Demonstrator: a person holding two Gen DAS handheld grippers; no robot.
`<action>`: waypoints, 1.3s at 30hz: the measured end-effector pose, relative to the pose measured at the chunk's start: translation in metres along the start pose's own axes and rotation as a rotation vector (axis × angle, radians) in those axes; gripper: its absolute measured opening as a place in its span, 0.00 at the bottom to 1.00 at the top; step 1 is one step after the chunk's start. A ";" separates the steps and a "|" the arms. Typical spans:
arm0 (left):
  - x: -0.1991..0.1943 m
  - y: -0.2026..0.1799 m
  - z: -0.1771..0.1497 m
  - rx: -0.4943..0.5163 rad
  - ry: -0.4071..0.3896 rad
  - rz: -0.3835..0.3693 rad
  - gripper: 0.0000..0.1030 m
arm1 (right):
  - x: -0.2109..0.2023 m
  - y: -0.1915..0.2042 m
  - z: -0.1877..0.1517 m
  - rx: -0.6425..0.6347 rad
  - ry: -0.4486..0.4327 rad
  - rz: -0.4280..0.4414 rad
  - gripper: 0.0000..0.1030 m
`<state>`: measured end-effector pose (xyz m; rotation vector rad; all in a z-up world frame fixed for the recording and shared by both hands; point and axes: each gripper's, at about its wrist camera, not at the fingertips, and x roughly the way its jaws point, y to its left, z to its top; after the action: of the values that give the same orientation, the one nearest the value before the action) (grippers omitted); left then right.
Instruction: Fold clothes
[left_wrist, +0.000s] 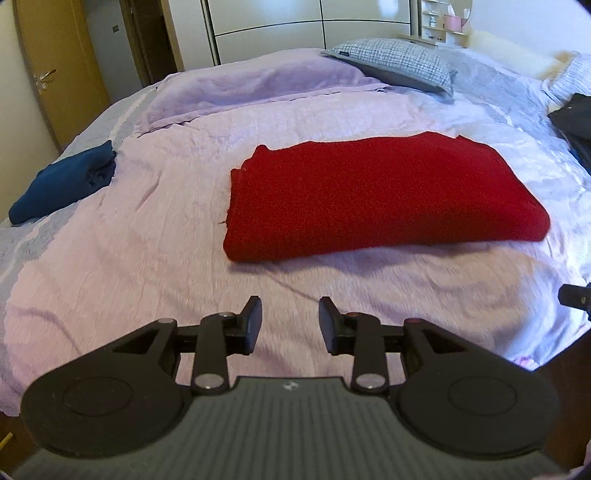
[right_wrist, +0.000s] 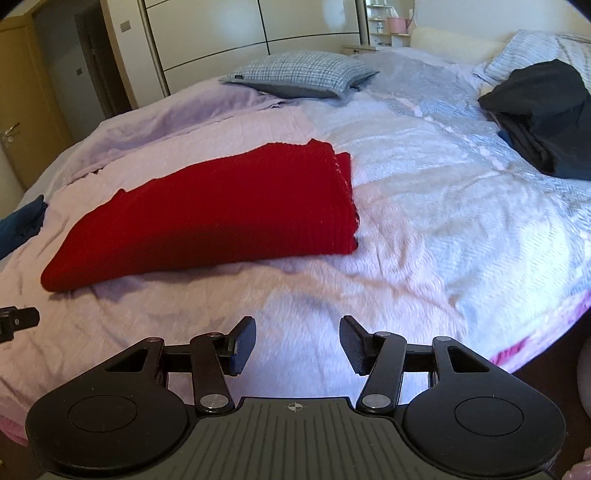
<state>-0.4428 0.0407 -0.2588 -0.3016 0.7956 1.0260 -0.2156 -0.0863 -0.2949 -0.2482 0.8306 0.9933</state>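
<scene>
A red knitted garment (left_wrist: 376, 195) lies folded into a flat rectangle on the lilac bedspread (left_wrist: 129, 266); the right wrist view shows the same red garment (right_wrist: 221, 218) left of centre. My left gripper (left_wrist: 290, 323) hovers open over bare bedspread, well short of the garment's near edge, with nothing between its fingers. My right gripper (right_wrist: 297, 343) is also open and empty, above the bedspread (right_wrist: 424, 240) near the garment's right end. The tip of the right gripper (left_wrist: 576, 295) shows at the right edge of the left wrist view, and the left gripper's tip (right_wrist: 16, 321) at the other view's left edge.
A folded dark blue garment (left_wrist: 62, 184) lies at the bed's left side. A pile of black clothes (right_wrist: 546, 110) sits at the far right. A checked grey pillow (left_wrist: 395, 66) is at the head of the bed. A wardrobe and a wooden door (left_wrist: 55, 70) stand behind.
</scene>
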 end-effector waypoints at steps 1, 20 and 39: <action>-0.004 0.000 -0.003 0.002 -0.006 0.002 0.29 | -0.002 0.003 -0.002 -0.003 -0.003 0.000 0.52; -0.056 0.002 -0.039 -0.005 -0.079 -0.041 0.34 | -0.059 0.028 -0.032 -0.067 -0.077 0.009 0.52; -0.036 -0.027 -0.048 -0.002 -0.048 -0.098 0.34 | -0.039 -0.006 -0.054 0.021 -0.046 0.078 0.52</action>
<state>-0.4512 -0.0237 -0.2698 -0.3133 0.7294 0.9386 -0.2488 -0.1435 -0.3049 -0.1753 0.8131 1.0585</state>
